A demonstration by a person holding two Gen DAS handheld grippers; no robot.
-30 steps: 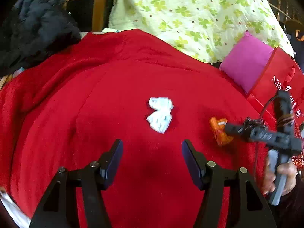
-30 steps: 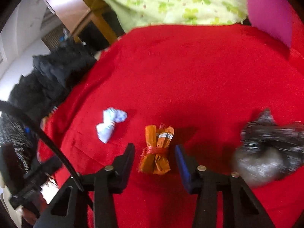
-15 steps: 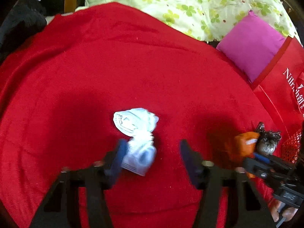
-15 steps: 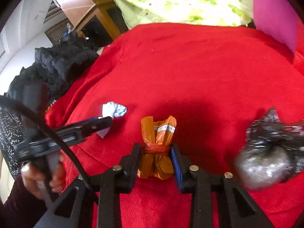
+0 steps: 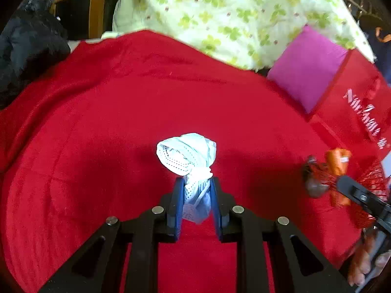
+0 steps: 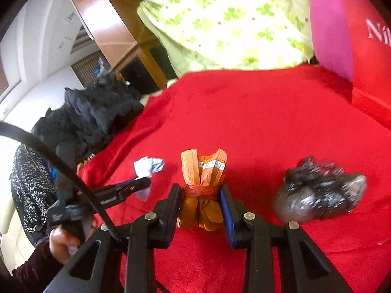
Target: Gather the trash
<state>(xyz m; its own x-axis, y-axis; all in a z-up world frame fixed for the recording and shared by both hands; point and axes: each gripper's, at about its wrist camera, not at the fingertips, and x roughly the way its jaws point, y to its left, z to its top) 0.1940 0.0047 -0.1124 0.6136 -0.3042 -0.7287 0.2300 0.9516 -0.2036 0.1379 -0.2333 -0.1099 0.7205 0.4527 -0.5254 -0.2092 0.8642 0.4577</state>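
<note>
Both grippers are clamped on trash above the red blanket, which serves as the landmark for everything else. Left gripper: its blue pads press on the tied neck of a white wad, a dotted, paper-like bundle whose rounded end sticks out past the fingertips over the middle of the blanket. Right gripper: its jaws squeeze an orange packet at the red band wound round its waist, with the packet's flat top standing up beyond the fingers, over the blanket's near part.

Largest after the blanket is a green-leafed quilt, heaped along the blanket's far edge. A red bag with white lettering lies at the blanket's right edge, and a pink cushion sits at the far right corner of the blanket, between the quilt and the bag. A black garment is piled off the blanket's left edge, in front of brown wooden furniture.

On the blanket itself, just right of the orange packet in the right wrist view, rests a blurred black-and-silver bundle. In that view the person's hand, in a dark sleeve, grips the left gripper's handle beside the blanket's near left edge.
</note>
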